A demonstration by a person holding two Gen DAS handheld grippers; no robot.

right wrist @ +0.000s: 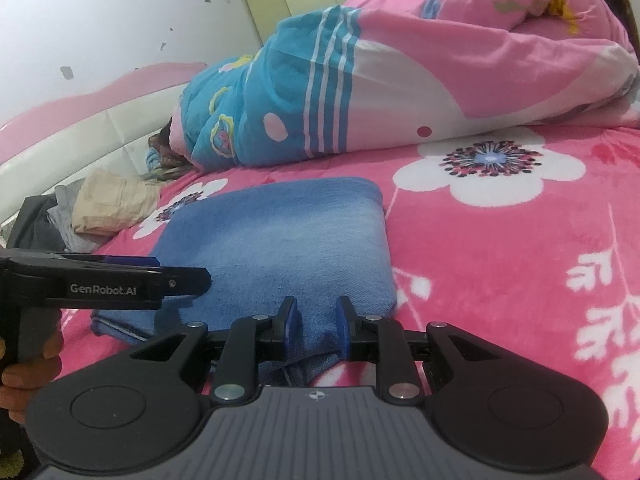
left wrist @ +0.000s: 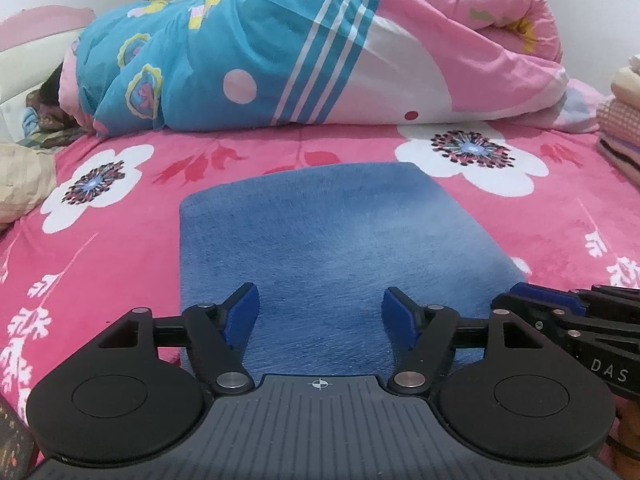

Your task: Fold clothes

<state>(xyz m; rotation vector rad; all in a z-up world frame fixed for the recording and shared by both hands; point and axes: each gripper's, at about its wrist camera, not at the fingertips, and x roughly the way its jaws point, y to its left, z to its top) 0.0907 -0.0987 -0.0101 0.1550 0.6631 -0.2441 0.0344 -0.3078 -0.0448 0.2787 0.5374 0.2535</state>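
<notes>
Left tool (left wrist: 320, 312) hangs with jaws apart over the folded blue towel (left wrist: 336, 240) on the bed (left wrist: 120, 200), right tool (right wrist: 316, 330) clamped on the towel's near corner.

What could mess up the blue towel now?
1. The right gripper pinches the near corner of the folded blue towel; a pull could drag the fold open.
2. The left gripper is open above the towel, so nothing pins that side, and it may slide on the pink flowered blanket.
3. The two grippers sit close together and might bump.
</notes>
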